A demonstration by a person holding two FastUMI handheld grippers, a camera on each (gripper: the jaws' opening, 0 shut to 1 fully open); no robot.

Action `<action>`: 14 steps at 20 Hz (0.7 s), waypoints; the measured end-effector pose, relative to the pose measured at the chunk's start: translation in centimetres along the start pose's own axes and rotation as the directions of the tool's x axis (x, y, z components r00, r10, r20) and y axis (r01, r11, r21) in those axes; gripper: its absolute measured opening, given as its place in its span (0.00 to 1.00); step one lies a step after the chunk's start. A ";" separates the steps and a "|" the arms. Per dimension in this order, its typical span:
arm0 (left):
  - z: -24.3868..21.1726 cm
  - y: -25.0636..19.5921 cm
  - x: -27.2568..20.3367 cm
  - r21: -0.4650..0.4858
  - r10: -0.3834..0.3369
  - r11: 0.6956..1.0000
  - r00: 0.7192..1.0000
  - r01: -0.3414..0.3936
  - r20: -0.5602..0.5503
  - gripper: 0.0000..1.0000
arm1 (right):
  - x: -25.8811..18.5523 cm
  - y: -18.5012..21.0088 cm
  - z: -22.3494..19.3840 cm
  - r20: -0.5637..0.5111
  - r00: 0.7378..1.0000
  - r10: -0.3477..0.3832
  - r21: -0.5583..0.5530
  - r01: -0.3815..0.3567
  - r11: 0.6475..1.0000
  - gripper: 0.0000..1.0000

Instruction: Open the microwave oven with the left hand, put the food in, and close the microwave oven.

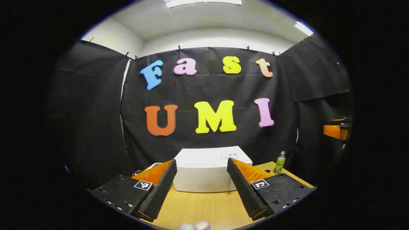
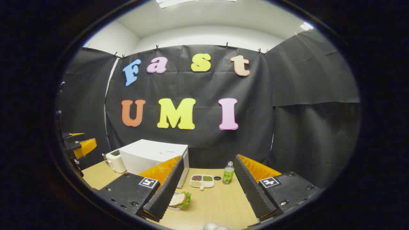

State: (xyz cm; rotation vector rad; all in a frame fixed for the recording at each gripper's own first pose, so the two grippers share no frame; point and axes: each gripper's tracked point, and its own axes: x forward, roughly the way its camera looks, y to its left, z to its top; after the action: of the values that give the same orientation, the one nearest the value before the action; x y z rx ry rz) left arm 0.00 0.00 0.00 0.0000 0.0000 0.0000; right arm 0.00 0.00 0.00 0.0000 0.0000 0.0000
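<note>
Microwave oven (image 1: 207, 171) shut, standing on the wooden table (image 1: 204, 207) against the booth's back wall, framed between the spread fingers of the left gripper (image 1: 202, 188). Sandwich (image 2: 179, 199) on its plate near the front edge, partly behind the left finger of the right gripper (image 2: 206, 191), likewise wide apart and holding nothing. Green bottle (image 2: 228, 172), divided dish (image 2: 202, 180) and toaster (image 2: 115, 161) further back.

No print is legible on the bottle (image 2: 228, 177) or microwave oven (image 1: 207, 169).
</note>
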 end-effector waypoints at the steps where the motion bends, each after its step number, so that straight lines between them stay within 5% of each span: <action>1: -0.2 0.0 0.1 0.000 0.001 1.000 1.000 -0.001 -0.003 0.96 | 0.1 0.0 0.0 0.001 1.000 0.000 0.002 0.000 1.000 1.00; 3: -0.1 0.1 0.3 0.003 0.006 1.000 1.000 -0.006 -0.002 0.96 | 0.1 -0.2 0.0 0.002 1.000 0.000 0.001 0.000 1.000 0.92; 4: -0.1 0.0 0.4 0.004 0.006 1.000 1.000 -0.006 -0.004 0.96 | 0.1 -0.2 0.1 0.004 1.000 -0.002 -0.002 0.002 1.000 1.00; 5: -0.2 0.0 0.5 0.003 0.008 1.000 1.000 -0.008 -0.002 0.96 | 0.2 -0.2 0.1 0.004 1.000 -0.002 -0.004 0.002 1.000 0.92; 6: -0.3 -0.1 0.5 -0.001 0.005 1.000 1.000 -0.005 -0.002 0.96 | 0.2 -0.3 0.1 0.003 1.000 -0.001 -0.005 0.001 1.000 1.00; 7: -0.3 -0.2 0.5 -0.005 0.003 1.000 1.000 -0.003 -0.001 0.96 | 0.2 -0.3 0.2 0.004 1.000 -0.001 -0.004 0.001 1.000 0.92; 9: -0.2 -0.3 0.5 -0.003 0.002 1.000 1.000 -0.002 0.000 0.96 | 0.3 -0.3 0.1 0.002 1.000 0.001 -0.005 -0.001 1.000 0.92; 10: -0.1 -0.3 0.5 0.001 0.003 1.000 1.000 -0.003 0.001 0.96 | 0.3 -0.3 0.2 0.002 1.000 0.002 -0.007 -0.002 1.000 1.00; 14: -0.9 -1.2 1.5 0.021 -0.005 1.000 1.000 0.004 0.011 0.96 | 0.3 -0.2 0.4 0.005 1.000 0.005 -0.007 -0.005 1.000 0.92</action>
State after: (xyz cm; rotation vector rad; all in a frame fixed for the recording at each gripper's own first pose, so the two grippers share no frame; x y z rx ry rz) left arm 1.53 -1.16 -0.90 0.0211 -0.0108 -0.0045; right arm 0.32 -0.22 0.39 -0.0067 -0.0045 0.0054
